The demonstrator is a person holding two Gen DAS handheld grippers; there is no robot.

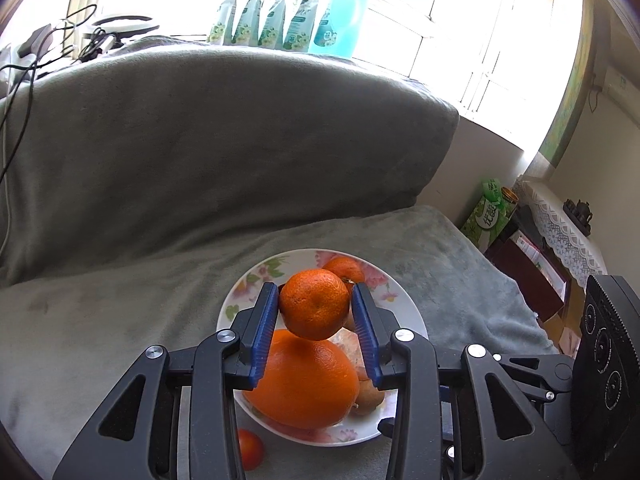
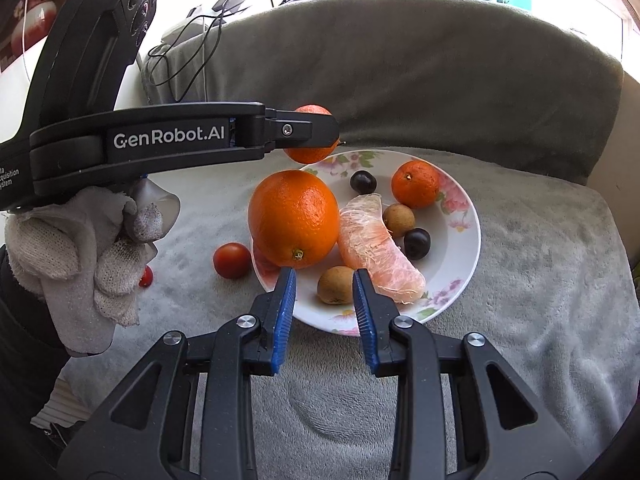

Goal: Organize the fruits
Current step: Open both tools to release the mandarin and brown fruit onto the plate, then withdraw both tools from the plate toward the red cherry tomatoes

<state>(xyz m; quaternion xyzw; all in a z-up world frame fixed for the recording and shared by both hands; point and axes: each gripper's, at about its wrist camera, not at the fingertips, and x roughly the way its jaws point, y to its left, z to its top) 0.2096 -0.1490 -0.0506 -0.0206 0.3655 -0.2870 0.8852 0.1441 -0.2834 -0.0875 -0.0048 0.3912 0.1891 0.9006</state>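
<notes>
Hovering over the plate [image 2: 460, 240], left claw [image 1: 316, 312] clamping a mandarin [image 1: 314, 308]; right claw [image 2: 324, 292] angled down, gaping, empty.

L gripper [image 2: 308, 130] arm: "GenRobot.AI" | green carton [image 1: 486, 216]: "优酸", prob.

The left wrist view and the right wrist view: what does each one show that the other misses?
Only the left wrist view shows the pouches lined up on the windowsill and the green carton at the right.

Only the right wrist view shows two dark cherries, the gloved hand, and the right gripper, open above the plate's near edge.

Both show the floral plate, the big orange, the cherry tomato beside the plate, and the small mandarin between the left gripper's fingers.
</notes>
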